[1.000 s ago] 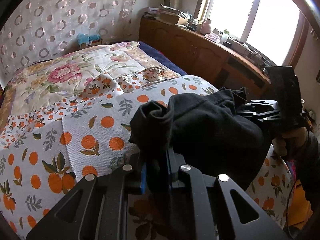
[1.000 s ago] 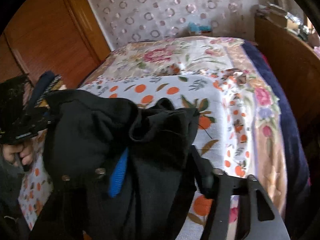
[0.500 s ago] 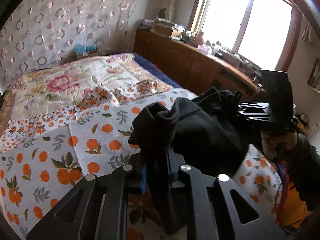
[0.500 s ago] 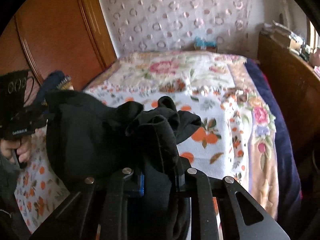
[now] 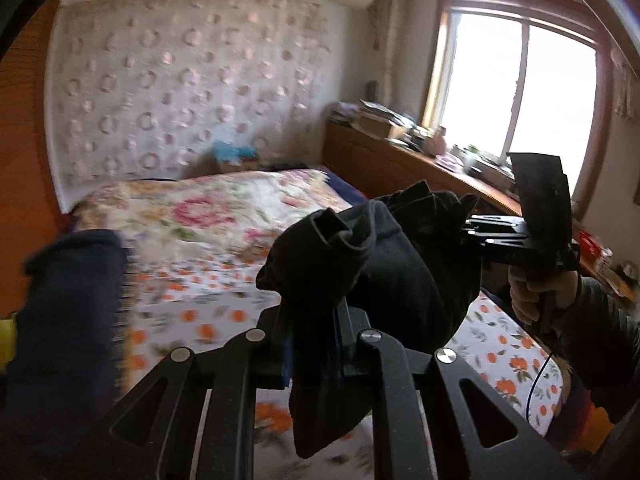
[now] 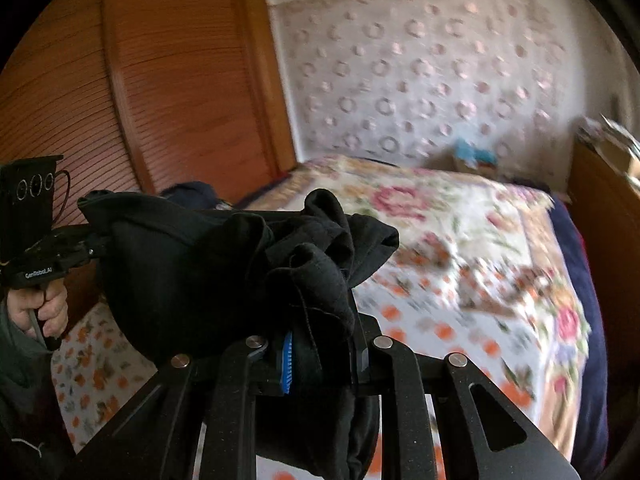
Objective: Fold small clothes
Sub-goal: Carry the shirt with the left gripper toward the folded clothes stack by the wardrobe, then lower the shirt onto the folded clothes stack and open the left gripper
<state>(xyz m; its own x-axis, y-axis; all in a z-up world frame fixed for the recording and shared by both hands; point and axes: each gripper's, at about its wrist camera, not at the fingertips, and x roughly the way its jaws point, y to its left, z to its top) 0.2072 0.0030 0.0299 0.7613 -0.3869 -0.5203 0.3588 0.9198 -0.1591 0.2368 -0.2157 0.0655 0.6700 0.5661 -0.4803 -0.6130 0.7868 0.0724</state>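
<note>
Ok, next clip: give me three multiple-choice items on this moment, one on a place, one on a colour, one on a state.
1. Where is the garment?
A. Held up in the air over the bed
B. Spread flat on the bed
C. Hung on the wardrobe door

2. What colour is the garment?
A. White
B. Black
C. Red

3. What state are the two grippers in?
A. Both open
C. Both shut on the garment
B. Only the left one is shut

Answers:
1 A: the cloth hangs between the left gripper and the right gripper, with the orange-print sheet visible underneath.
2 B: the fabric is black in both wrist views.
3 C: in each wrist view the fingers pinch a bunch of the cloth.
</note>
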